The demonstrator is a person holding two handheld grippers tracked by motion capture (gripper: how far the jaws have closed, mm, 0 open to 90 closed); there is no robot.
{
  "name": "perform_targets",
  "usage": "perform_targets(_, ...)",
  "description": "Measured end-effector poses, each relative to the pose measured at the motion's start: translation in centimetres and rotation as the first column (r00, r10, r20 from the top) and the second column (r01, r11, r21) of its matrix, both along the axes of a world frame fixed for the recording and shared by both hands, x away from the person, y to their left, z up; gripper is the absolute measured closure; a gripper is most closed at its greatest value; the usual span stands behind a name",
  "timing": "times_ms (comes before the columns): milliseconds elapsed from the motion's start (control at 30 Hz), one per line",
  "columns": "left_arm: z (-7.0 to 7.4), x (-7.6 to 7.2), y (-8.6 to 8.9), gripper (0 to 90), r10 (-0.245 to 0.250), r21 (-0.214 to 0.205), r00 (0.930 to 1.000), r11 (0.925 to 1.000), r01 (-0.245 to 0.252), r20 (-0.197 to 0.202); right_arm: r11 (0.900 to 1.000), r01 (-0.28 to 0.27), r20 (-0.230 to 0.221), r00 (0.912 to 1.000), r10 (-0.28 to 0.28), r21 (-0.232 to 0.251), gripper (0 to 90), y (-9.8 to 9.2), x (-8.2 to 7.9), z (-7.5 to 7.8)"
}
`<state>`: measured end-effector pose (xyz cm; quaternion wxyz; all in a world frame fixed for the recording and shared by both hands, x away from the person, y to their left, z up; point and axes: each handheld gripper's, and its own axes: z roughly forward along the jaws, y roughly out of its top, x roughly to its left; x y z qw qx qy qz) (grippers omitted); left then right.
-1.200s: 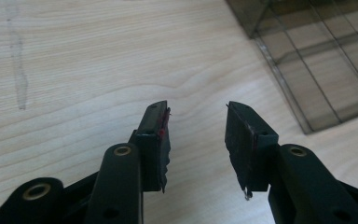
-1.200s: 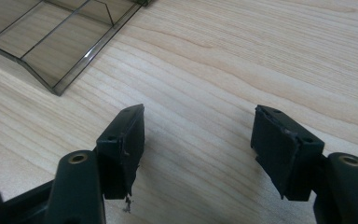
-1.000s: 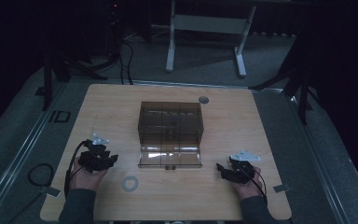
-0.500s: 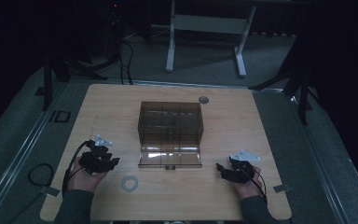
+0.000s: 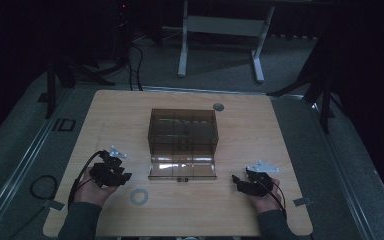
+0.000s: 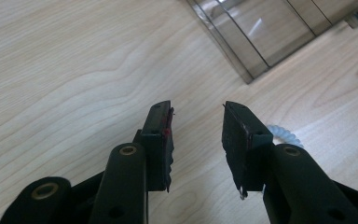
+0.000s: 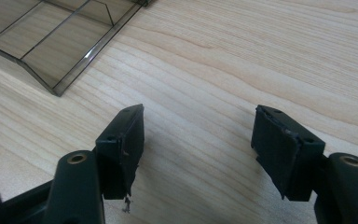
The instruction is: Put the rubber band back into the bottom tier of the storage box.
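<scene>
A smoked see-through box stands at the table's middle, its front flap folded down flat on the wood. A pale coiled ring lies in front of the flap's left corner. My left gripper rests just left of that ring, pointing right. In the left gripper view its jaws stand apart with bare wood between them, and the coiled ring peeks out behind the right jaw. My right gripper sits right of the flap, pointing left. Its jaws are wide apart over bare wood.
The box has inner dividers, seen close up at the top left of the right gripper view. A small grey disc is set in the table behind the box. A metal stand and cables lie on the floor beyond the table.
My left gripper has shifted slightly toward the ring and the front edge. The right gripper has kept still.
</scene>
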<state>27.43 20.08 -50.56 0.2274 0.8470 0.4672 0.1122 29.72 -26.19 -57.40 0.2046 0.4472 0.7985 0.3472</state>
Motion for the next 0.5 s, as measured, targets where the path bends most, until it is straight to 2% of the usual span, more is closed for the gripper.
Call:
perform_targets(233, -0.2, 0.3, -1.0, 63.1, -0.049, 0.014, 0.9981, 0.9987, 0.050, -0.038, 1.0000, 0.001, -0.001, 1.0000, -0.001, 0.000, 34.2, 0.0, 0.0, 0.0)
perform_targets(500, -0.2, 0.4, -1.4, 66.0, -0.072, 0.023, 0.9941, 0.9970, 0.074, -0.081, 1.0000, -0.001, 0.001, 1.0000, 0.001, -0.001, 34.1, 0.0, 0.0, 0.0)
